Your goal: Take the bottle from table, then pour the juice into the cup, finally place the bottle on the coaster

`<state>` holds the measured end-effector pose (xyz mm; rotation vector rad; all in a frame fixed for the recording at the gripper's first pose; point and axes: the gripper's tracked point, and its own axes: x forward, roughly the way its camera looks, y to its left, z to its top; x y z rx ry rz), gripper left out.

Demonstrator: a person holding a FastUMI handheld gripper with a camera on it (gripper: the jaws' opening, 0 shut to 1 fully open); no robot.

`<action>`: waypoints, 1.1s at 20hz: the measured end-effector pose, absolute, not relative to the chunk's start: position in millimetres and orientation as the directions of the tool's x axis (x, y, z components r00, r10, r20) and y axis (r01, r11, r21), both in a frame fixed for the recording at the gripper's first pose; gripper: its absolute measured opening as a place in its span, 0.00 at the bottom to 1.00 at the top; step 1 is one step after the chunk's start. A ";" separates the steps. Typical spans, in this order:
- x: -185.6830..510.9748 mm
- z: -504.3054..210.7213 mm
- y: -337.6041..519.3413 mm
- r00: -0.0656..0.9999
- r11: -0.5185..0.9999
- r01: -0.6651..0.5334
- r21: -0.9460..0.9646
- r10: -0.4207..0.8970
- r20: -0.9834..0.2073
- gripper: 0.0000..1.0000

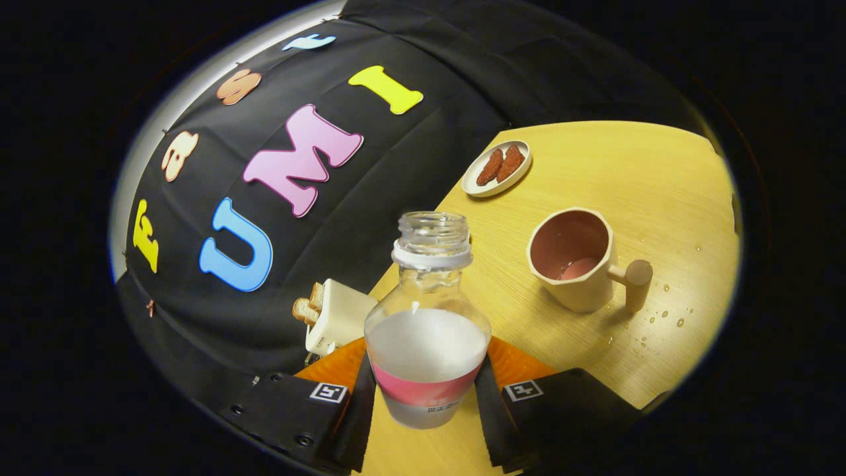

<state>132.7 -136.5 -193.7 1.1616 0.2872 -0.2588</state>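
The clear, uncapped bottle, half full of whitish juice with a pink label band, stands tilted near the cup. The beige cup, wooden-handled, leans toward the bottle, holding a little liquid.

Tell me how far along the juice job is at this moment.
Done: the bottle, uncapped, is gripped between both fingers of the gripper. In hand: pouring seems begun or finished; the cup holds a little liquid, droplets lie beside it, and the bottle is still part full. Left: setting the bottle on the orange coaster behind it.
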 end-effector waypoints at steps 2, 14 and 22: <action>134.4 -198.3 -143.7 0.933 0.290 0.353 0.890 -0.040 -0.357 0.71; 147.3 -230.2 -157.7 0.897 -0.113 0.442 0.890 0.060 -0.438 0.71; 161.7 -222.7 -154.5 0.889 -0.348 0.457 0.819 0.143 -0.435 0.71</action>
